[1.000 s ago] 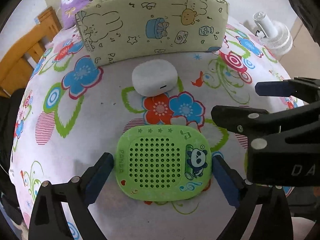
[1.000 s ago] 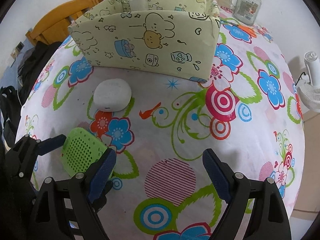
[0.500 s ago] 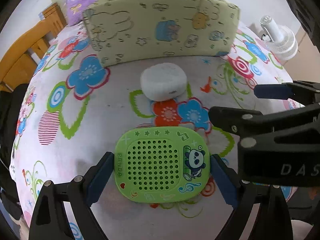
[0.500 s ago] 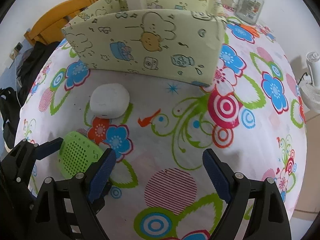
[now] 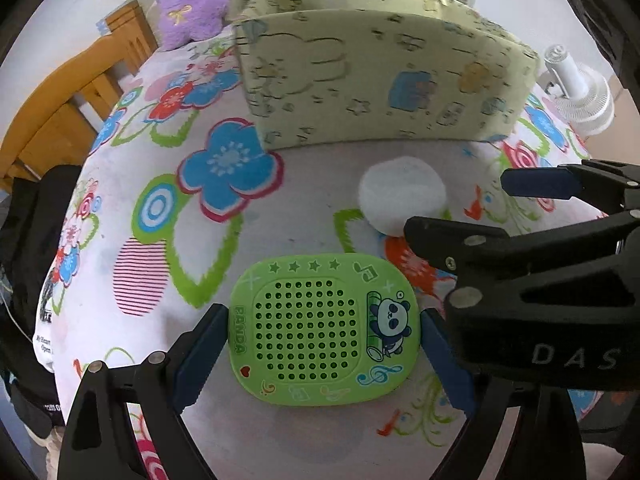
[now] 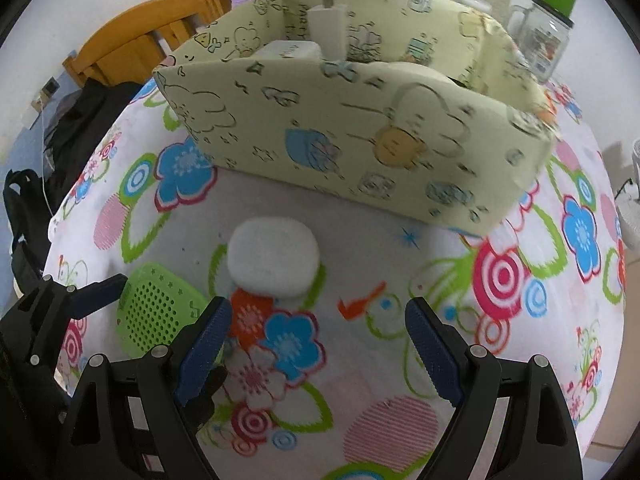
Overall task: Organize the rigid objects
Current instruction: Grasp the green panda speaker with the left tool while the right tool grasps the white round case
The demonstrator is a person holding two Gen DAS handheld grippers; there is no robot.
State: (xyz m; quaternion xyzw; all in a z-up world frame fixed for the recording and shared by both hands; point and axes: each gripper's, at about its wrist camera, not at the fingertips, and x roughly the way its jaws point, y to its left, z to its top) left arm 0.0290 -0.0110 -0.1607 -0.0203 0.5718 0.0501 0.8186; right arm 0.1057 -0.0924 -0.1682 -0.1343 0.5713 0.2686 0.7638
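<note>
Left gripper (image 5: 324,344) clamps the green speaker (image 5: 324,330) by its sides, just above the tablecloth (image 5: 160,216); right gripper (image 6: 318,336) gapes near the white case (image 6: 274,260): lift level, clear the box (image 6: 360,136) wall before dropping in

We see a lime-green panda speaker (image 5: 324,330), a white case (image 5: 401,196) at one o'clock, a pale yellow cartoon-print box (image 5: 384,80), and a bright floral cloth (image 5: 160,208).

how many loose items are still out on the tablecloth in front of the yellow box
2: the green panda case between the left gripper's fingers, and the white round case just ahead of the right gripper. The box wall may hide others.
</note>
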